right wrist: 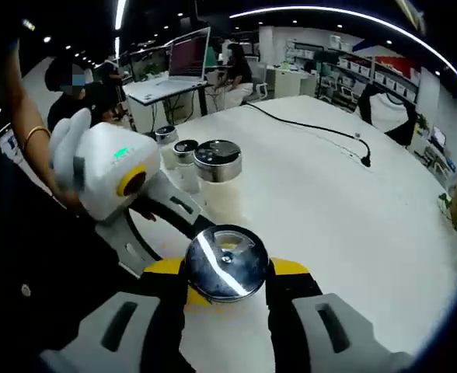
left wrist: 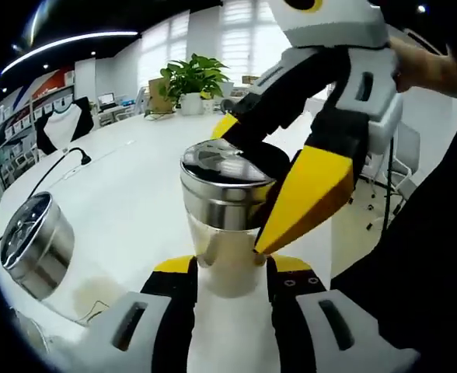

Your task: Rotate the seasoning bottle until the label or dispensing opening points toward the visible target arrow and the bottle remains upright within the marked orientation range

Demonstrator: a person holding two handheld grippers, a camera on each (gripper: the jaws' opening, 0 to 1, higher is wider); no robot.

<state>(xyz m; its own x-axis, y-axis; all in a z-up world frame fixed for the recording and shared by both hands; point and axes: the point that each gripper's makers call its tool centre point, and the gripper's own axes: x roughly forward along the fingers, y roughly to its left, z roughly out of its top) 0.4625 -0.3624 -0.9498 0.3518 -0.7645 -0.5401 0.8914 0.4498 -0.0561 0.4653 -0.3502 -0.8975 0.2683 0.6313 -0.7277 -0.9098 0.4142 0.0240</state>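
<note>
The seasoning bottle stands upright on the white table, a glass body under a steel cap, and both grippers are on it. The left gripper has its jaws closed against the glass body from either side. The right gripper comes down on the bottle from above, and its yellow-tipped jaws pinch the steel cap; in the right gripper view the cap sits squeezed between that gripper's jaws, with the left gripper reaching in just beside the bottle. A steel shaker lies tilted on the table near the bottle. Beyond the bottle stand three more shakers close together. Farther past the bottle a black cable runs across the table, and a potted plant stands at its far end
</note>
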